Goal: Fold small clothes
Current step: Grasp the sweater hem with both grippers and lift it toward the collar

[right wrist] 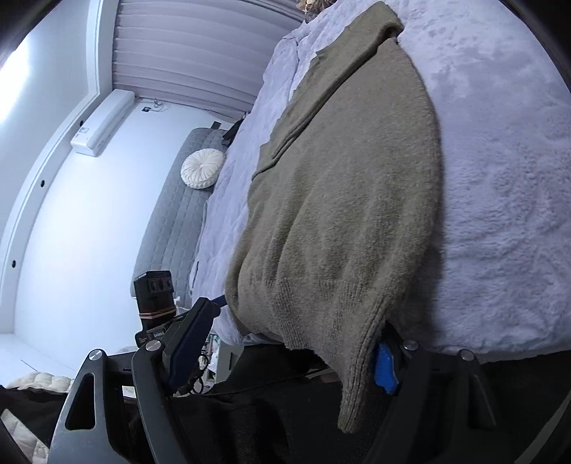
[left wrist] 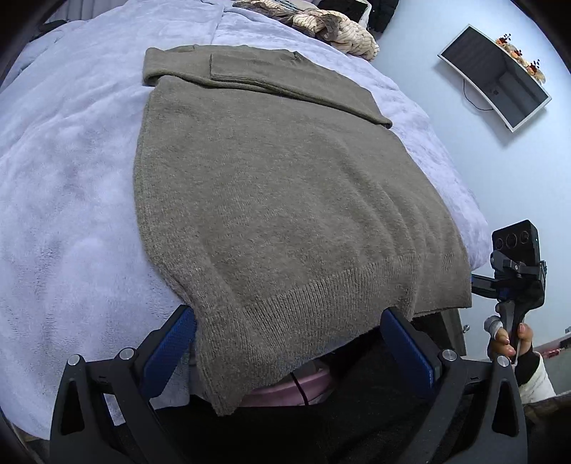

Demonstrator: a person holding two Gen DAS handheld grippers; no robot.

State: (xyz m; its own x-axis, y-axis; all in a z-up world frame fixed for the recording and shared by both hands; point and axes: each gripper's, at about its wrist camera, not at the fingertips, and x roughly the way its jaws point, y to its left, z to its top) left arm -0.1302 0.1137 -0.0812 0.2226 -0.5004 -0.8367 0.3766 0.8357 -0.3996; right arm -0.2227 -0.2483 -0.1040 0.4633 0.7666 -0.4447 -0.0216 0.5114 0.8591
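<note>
The sweater (left wrist: 271, 200) is stretched long, away from both wide-open grippers (left wrist: 285, 353) (right wrist: 296, 360); its hem is draped between them, ungripped.

One olive knitted sweater (left wrist: 278, 200) on one bed (left wrist: 64, 185); two tools, left tool (left wrist: 285, 342) and right tool (right wrist: 296, 342); one round white cushion (right wrist: 202, 168); one wall screen (left wrist: 494, 76); one striped garment heap (left wrist: 339, 30).

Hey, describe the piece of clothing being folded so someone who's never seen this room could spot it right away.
Find the big bed covered by a fuzzy lavender blanket. Lying flat across it is an olive-brown knit sweater, sleeves folded over its far end and ribbed hem hanging off the near edge. Unlike the striped cream-and-brown clothes heaped at the far end, it is plain, one colour and spread out.
</note>
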